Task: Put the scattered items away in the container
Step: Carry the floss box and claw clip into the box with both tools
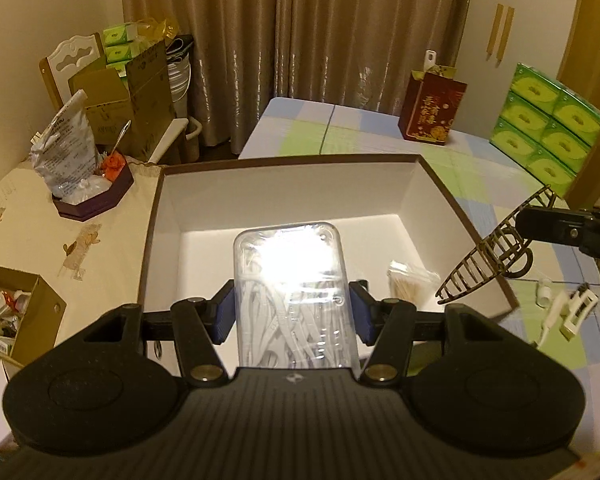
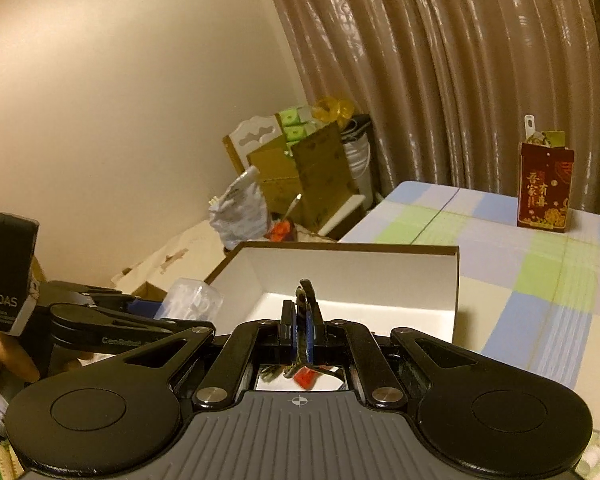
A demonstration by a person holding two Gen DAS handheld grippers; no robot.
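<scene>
Left to right: the left gripper (image 1: 292,312) clamps a clear plastic case (image 1: 294,292) of white picks above the open white-lined box (image 1: 168,216), holding a cotton-swab packet (image 1: 410,286), while the right gripper (image 2: 303,312), jaws clenched, grips a dark hair claw (image 1: 488,248) over the box's right rim.

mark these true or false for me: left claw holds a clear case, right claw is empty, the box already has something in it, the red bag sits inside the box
1. The left claw holds a clear case of white picks. True.
2. The right claw is empty. False: it is shut on a dark hair clip.
3. The box already holds a packet of swabs. True.
4. The red bag sits inside the box. False: it stands on the checked tablecloth behind it.
</scene>
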